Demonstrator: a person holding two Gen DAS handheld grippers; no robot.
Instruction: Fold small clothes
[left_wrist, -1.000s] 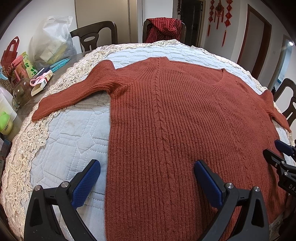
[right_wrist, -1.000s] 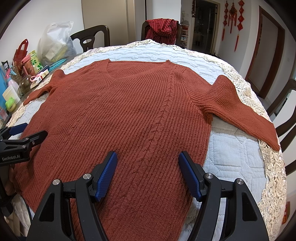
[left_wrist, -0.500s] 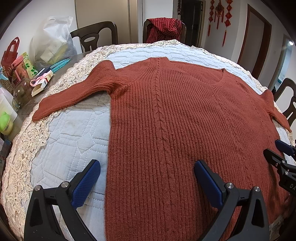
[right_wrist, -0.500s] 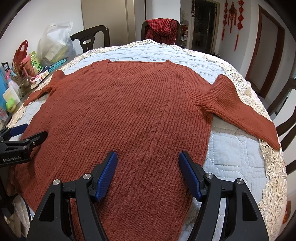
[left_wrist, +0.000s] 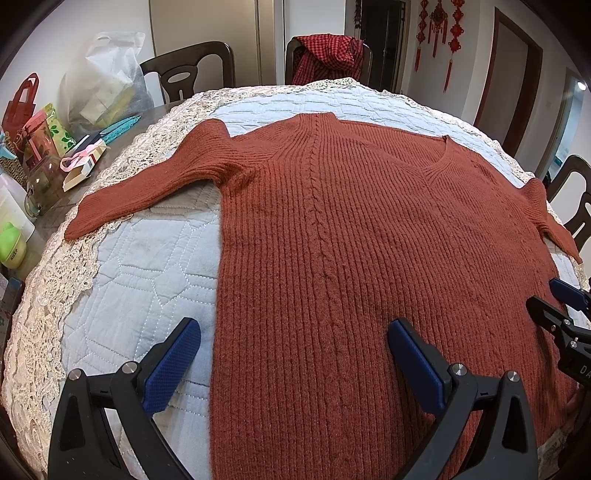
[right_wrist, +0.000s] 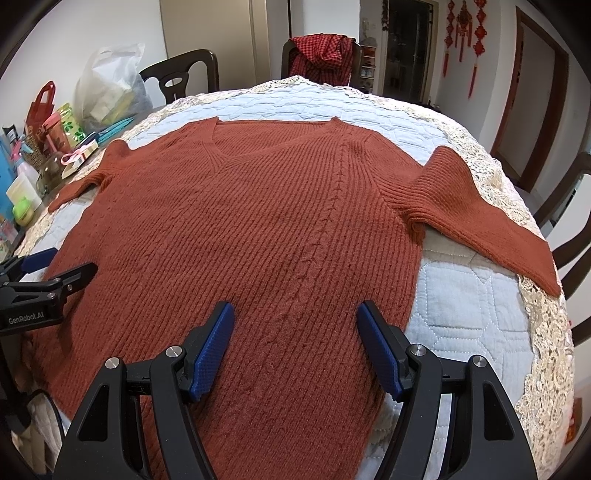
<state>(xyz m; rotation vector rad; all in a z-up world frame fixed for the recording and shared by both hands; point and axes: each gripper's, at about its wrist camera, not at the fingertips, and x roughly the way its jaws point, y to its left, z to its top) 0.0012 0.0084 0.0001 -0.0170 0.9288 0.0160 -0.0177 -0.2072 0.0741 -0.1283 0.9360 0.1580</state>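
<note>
Nearest me, my left gripper (left_wrist: 291, 354) hangs with its blue pads spread wide over the sweater's left edge, holding nothing. My right gripper (right_wrist: 295, 341) is likewise agape above the hem. The rust sweater (right_wrist: 258, 229) lies flat, sleeves out, on the quilted table cover (left_wrist: 147, 266). Beyond it, what looks like a checked garment (right_wrist: 321, 50) drapes a chair.

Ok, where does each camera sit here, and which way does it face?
Left wrist: on the left hand-held gripper, open above the sweater near its left side, facing the chairs; the right hand-held gripper shows at the right edge.
Right wrist: on the right hand-held gripper, open above the sweater's right half, facing likewise; the left one shows at the left edge.
Shared: sweater, quilted cover.
</note>
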